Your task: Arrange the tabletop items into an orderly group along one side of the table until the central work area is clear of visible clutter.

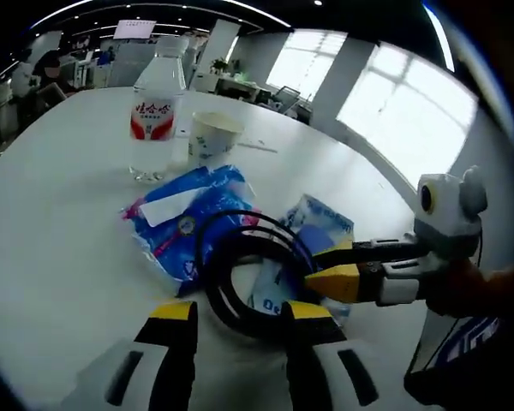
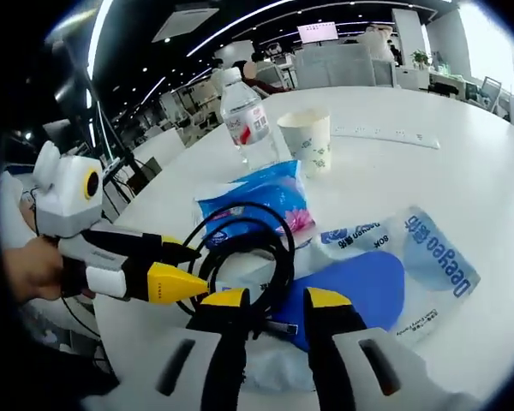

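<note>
Both grippers met at the coiled black cable (image 1: 240, 274) on the white table (image 1: 51, 223). Seen in the left gripper view, the left gripper (image 1: 240, 310) had its yellow-tipped jaws parted, one on each side of the near arc of the coil; whether they touched the cable could not be told. From the right of that view the right gripper (image 1: 319, 267) reached in, its tips at the coil's far side. In the right gripper view the right gripper's (image 2: 276, 298) jaws stood apart with part of the cable's loop between them, not visibly clamped. The left gripper (image 2: 193, 270) came in there from the left, held by a hand (image 2: 26, 270), with its points against the loop.

Under the cable lay a blue-and-white plastic pack (image 2: 394, 265) printed with lettering, and just beyond it a blue packet (image 1: 193, 214) with pink edging. Farther back stood a paper cup (image 1: 212, 135), upright, and close beside it a clear water bottle (image 1: 157, 116) with a red-and-white label. Behind the table stretched an office with desks and bright windows.
</note>
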